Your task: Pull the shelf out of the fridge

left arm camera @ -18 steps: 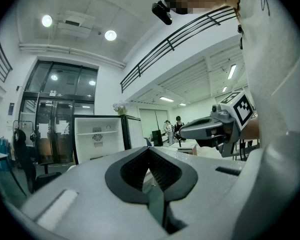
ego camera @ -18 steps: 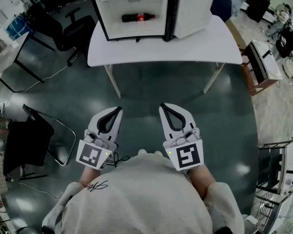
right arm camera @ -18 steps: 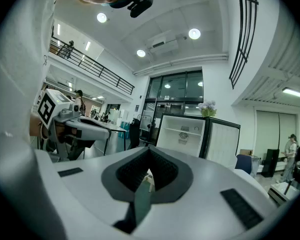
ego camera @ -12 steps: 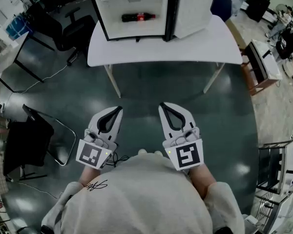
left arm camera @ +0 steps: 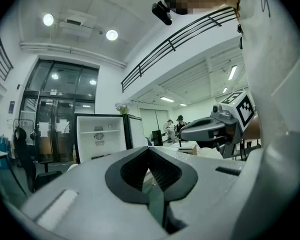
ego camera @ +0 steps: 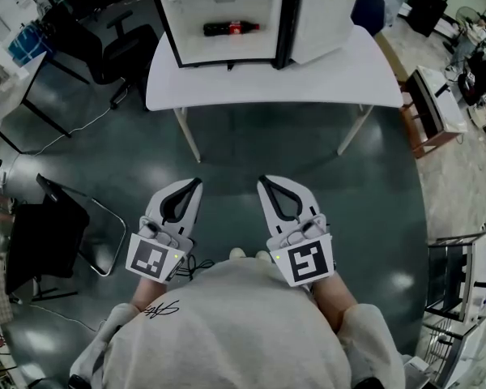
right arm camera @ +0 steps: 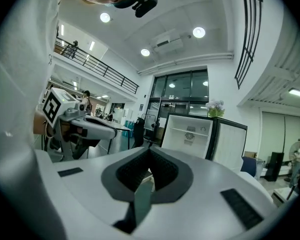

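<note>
The shelf (right arm camera: 190, 131) sits in place across the upper part of a small open fridge (ego camera: 186, 23), a thin white ledge spanning the white interior. Below it a cola bottle (ego camera: 231, 29) lies on its side. The fridge door (ego camera: 324, 14) is swung open to the right. The fridge stands on a white table (ego camera: 308, 83) at the far side of a dark green floor (ego camera: 267, 148).

Well back from the table, a person in a light top holds two grippers close to the chest, side by side and pointing toward the fridge. The left gripper (ego camera: 196, 183) has its jaws closed together with nothing between them. The right gripper (ego camera: 264, 181) is likewise fully closed and empty. Neither touches anything.
</note>
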Tool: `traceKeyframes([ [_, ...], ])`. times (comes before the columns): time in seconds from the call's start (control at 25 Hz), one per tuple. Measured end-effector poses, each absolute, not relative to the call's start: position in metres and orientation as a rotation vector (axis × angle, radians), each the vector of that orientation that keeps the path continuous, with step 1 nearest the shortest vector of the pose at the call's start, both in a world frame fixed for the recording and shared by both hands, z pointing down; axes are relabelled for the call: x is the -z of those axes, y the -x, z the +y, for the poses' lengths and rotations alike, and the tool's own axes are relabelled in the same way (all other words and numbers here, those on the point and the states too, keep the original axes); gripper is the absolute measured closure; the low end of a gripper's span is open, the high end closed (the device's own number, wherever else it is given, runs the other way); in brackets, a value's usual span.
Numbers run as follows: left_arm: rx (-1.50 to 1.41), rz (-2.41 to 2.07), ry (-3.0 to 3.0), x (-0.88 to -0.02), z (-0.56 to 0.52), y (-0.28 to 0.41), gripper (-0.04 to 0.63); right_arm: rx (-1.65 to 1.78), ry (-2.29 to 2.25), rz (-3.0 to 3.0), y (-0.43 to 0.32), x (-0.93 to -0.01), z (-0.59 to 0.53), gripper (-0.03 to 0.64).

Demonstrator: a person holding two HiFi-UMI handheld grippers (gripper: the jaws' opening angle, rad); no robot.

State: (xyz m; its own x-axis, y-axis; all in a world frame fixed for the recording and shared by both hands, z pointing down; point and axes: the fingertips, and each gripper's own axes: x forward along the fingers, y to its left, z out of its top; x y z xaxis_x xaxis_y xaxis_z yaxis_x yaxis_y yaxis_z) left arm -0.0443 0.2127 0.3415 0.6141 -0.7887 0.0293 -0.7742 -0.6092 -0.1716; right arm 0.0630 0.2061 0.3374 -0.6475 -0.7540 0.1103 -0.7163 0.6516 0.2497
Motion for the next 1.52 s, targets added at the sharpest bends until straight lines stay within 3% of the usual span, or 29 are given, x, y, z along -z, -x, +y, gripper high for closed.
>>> traceKeyframes([
  [0.76, 0.152, 1.296, 2.684, -0.346, 0.215, 0.091, 0.591, 0.354, -1.292, -2.625, -0.036, -0.341, 0.211, 0.604],
  [1.52, 0.167, 1.306, 2.711, -0.355, 0.187, 0.085, 0.591, 0.32, -1.285, -2.644, -0.036, -0.348, 0.182, 0.604],
])
